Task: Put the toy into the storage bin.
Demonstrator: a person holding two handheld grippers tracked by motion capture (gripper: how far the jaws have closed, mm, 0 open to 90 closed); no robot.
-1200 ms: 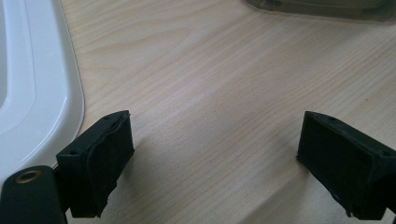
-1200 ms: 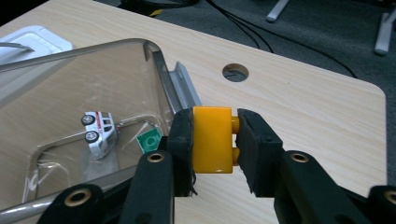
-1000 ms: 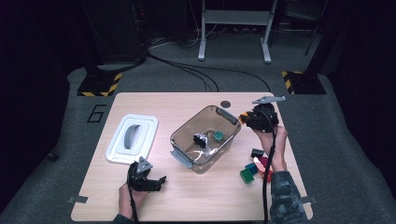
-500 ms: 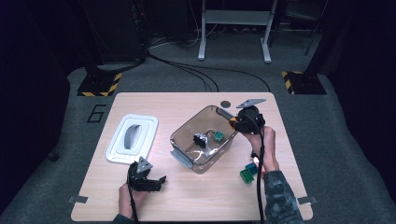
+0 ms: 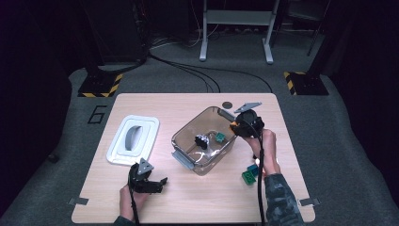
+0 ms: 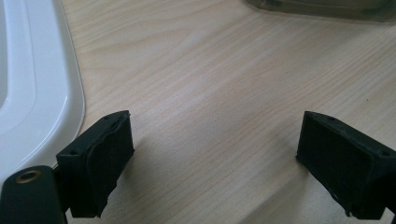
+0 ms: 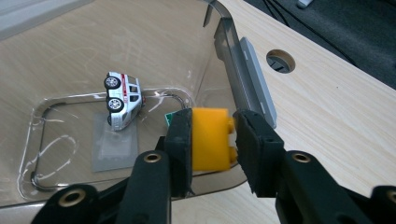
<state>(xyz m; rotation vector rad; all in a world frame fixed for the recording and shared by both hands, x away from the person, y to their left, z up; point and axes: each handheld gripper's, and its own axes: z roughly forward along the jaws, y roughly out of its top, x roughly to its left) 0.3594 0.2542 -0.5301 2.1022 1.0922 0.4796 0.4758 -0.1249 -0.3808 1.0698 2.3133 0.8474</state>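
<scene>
In bin [image 5: 186,141]: toy car [image 7: 120,98], green block [image 5: 219,136] — done;
Right gripper [image 7: 212,135]: clamped on yellow block [image 7: 211,138], over bin rim;
Left gripper [image 6: 212,154]: agape, idle;
Left: green blocks on table [image 5: 248,175].

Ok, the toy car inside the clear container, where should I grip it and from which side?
Grip the toy car across its body, roof to underside, coming straight down through the open top of the clear container. It lies tipped on its side with its wheels facing sideways, and the walls probably block any level approach.
</scene>
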